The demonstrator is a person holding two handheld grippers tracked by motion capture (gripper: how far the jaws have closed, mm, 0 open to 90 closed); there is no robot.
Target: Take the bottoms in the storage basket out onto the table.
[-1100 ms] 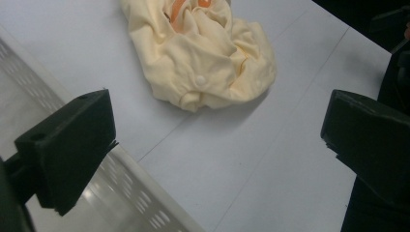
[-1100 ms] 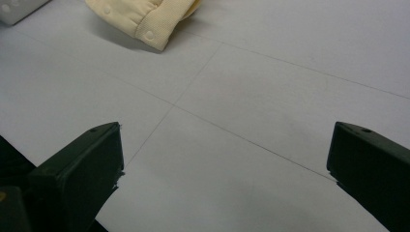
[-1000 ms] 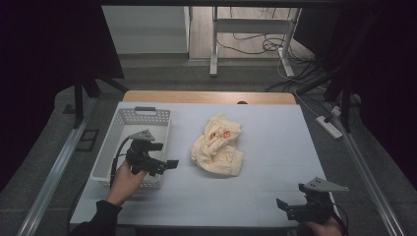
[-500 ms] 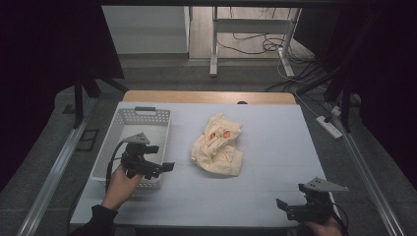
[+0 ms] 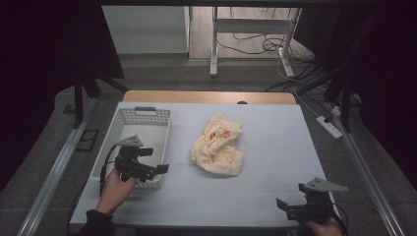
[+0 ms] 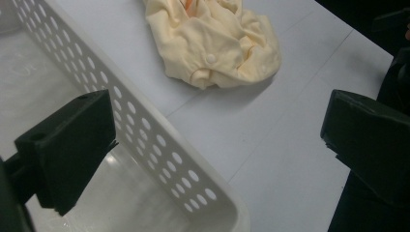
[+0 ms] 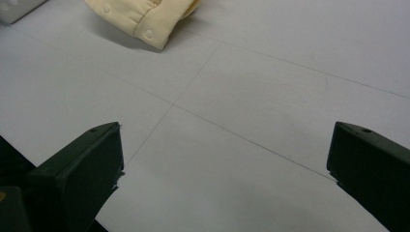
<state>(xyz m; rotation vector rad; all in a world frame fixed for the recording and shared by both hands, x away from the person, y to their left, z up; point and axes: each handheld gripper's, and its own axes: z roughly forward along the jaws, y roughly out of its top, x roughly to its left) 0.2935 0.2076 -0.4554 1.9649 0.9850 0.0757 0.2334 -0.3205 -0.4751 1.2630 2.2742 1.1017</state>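
A: Where is your left gripper (image 5: 147,169)?

B: At about 8 o'clock on the table (image 5: 275,128), above the near right corner of the white perforated basket (image 5: 129,118). In the left gripper view its 2 black jaws stand wide apart with nothing between them, 1 over the basket floor, 1 over bare table beyond the basket's wall.

A: And the cream garment (image 5: 219,145)?

B: Crumpled near the table's centre, at about 2 o'clock from your left gripper, just right of the basket and apart from it. Orange print shows in its upper folds; snap buttons show along its hem.

A: Your right gripper (image 5: 290,211)?

B: At about 5 o'clock, by the near edge, well apart from the garment. Its 2 jaws are spread wide and empty over bare table.
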